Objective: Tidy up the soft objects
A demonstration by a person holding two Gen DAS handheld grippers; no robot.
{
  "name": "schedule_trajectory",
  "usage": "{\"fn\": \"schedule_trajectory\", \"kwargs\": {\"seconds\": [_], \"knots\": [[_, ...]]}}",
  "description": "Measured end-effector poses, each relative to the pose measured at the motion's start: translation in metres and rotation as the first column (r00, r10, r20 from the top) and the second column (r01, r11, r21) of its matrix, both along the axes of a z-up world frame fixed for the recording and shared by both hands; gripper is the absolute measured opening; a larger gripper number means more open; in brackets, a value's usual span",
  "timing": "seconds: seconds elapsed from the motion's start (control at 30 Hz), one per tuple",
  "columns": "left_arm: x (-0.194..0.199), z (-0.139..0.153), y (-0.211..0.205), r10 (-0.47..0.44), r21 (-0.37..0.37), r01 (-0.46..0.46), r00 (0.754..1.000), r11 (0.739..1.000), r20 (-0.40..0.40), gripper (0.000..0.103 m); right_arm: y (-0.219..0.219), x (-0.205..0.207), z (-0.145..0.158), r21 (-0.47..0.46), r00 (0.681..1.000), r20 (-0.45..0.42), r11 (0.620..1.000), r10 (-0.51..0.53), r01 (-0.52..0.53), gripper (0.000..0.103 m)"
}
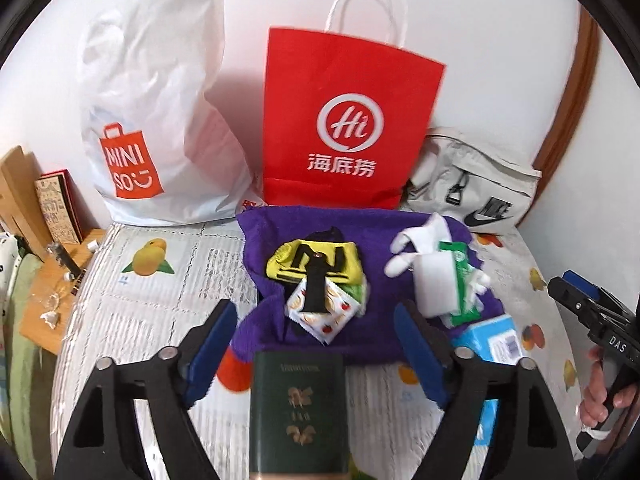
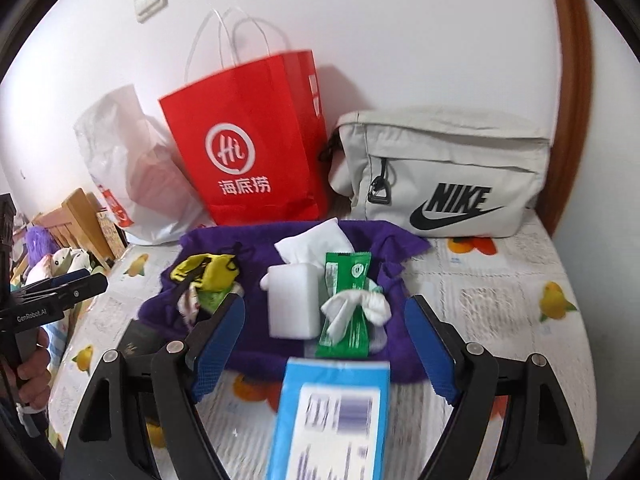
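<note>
While both jaws gape empty | red bag (image 1: 344,120): "Hi" | pouch (image 2: 440,176): "NIKE"

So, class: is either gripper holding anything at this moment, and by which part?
Nothing is held. The left gripper is open over the green booklet, and the right gripper is open over the blue box, fingers clear of both.

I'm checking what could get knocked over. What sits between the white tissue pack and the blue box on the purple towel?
In the right wrist view, a green sachet with a knotted white tissue on it lies between the white tissue pack and the blue box.
</note>
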State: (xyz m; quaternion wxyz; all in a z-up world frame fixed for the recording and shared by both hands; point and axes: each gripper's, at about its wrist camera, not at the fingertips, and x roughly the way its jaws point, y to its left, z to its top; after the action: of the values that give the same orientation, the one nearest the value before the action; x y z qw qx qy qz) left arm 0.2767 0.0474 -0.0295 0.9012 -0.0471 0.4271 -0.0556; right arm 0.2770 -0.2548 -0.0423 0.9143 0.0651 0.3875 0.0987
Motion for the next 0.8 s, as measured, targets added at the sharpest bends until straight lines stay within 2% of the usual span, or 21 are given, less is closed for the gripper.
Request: {"fn": "schedule_trajectory", "kwargs": {"seconds": [0.27, 0.3, 0.37, 0.47, 0.67, 0.8], "knots": [[-0.069, 0.036, -0.019, -0.029, 0.017, 0.028, 0.997, 0.999, 0.066, 0.095, 0.006, -0.076, 0.033, -0.003, 0.999, 0.02, 0.999, -0.037, 0.037, 0.083], [-0.078, 0.04, -0.021, -0.028, 0.022, 0.026, 0.997, 0.999, 0.075, 0.096, 0.006, -0.088, 0.038, -0.003, 0.998, 0.037, 0.999, -0.044, 0.044, 0.085], [-0.097, 0.044, -0.024, -0.028, 0.031, 0.025, 0.996, 0.999, 0.087, 0.097, 0.007, -0.108, 0.045, -0.007, 0.997, 0.061, 0.999, -0.05, 0.05, 0.097], [-0.122, 0.049, -0.027, -0.026, 0.018, 0.024, 0.995, 1.0, 0.095, 0.1, 0.012, -0.137, 0.053, -0.032, 0.993, 0.096, 0.997, -0.067, 0.07, 0.101], [-0.172, 0.052, -0.035, -0.02, 0.053, 0.014, 0.994, 0.999, 0.111, 0.102, 0.018, -0.181, 0.056, -0.083, 0.991, 0.089, 0.99, -0.104, 0.111, 0.103], [-0.199, 0.056, -0.036, -0.014, 0.045, 0.008, 0.992, 0.999, 0.125, 0.102, 0.023, -0.203, 0.058, -0.123, 0.99, 0.095, 0.985, -0.106, 0.117, 0.103]]}}
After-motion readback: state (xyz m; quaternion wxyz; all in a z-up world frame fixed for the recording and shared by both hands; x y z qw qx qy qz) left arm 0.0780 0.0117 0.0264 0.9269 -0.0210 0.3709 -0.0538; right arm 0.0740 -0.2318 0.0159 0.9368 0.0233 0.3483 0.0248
